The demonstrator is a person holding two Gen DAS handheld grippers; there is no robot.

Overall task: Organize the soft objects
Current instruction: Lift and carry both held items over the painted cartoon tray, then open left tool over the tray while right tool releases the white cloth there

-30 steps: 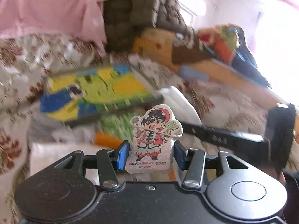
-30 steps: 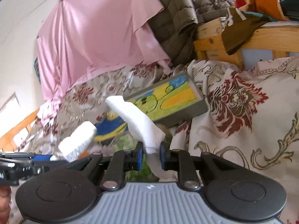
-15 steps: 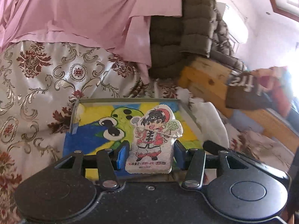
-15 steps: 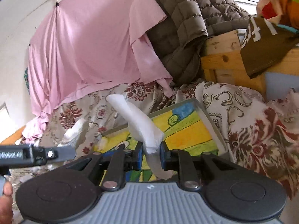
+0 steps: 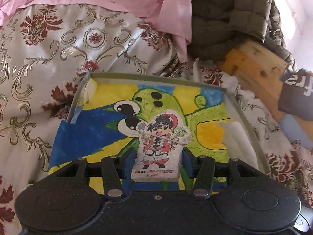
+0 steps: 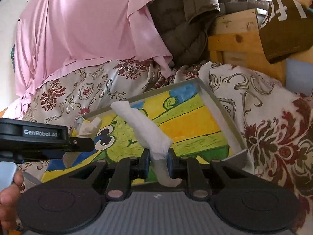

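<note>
A shallow grey-rimmed tray (image 5: 156, 76) with a painted green cartoon creature on its floor lies on the floral bedspread. My left gripper (image 5: 158, 161) hangs over its near half, shut on a small white soft pad printed with a cartoon boy (image 5: 160, 146). In the right wrist view the same tray (image 6: 221, 105) sits just ahead. My right gripper (image 6: 158, 163) is shut on a white soft roll (image 6: 142, 125) that sticks up and to the left over the tray. The left tool's black housing (image 6: 39, 135) reaches in from the left, with a hand (image 6: 7, 195) below it.
A crumpled white scrap (image 6: 90, 127) lies in the tray's far left corner. Behind the tray hang a pink cloth (image 6: 88, 29) and a quilted olive jacket (image 6: 185, 25). A wooden bed frame (image 6: 234, 45) with draped clothes stands at the right. Floral bedspread (image 5: 49, 58) surrounds the tray.
Both grippers have swung over to the tray, which now fills the middle of each view. The left one rolled level. Each keeps its grip on its soft item.
</note>
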